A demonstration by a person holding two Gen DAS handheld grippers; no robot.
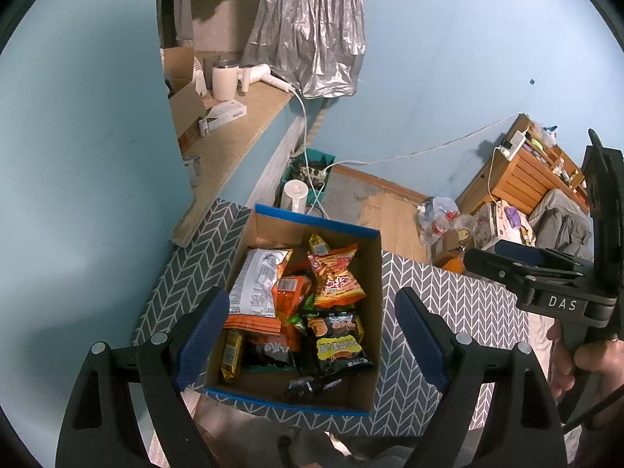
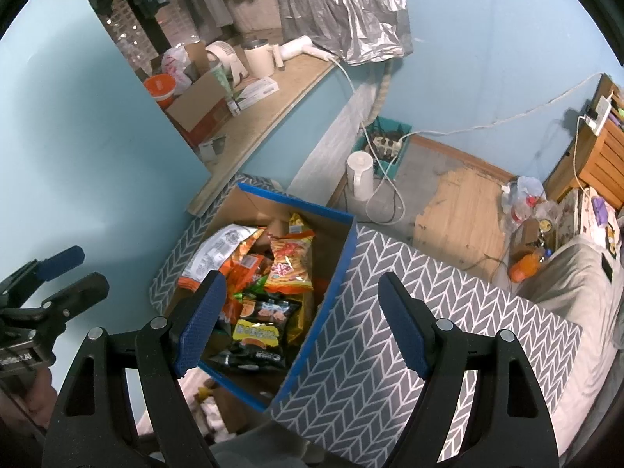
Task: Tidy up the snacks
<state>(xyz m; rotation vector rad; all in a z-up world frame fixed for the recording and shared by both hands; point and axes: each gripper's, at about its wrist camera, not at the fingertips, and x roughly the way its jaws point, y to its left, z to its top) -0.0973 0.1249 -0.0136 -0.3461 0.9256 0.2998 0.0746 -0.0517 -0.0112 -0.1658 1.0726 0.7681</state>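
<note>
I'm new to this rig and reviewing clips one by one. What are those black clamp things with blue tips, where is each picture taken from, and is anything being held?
They are hand-held two-finger grippers, one per hand, each carrying a fisheye camera looking along its fingers. One picture is from the left gripper, the other from the right gripper. Both are open and hold nothing. Each view also shows the other gripper at its edge, with the hand gripping it. Below is a cardboard box with blue edging, full of snack packets, standing on a grey herringbone-patterned surface.
</note>
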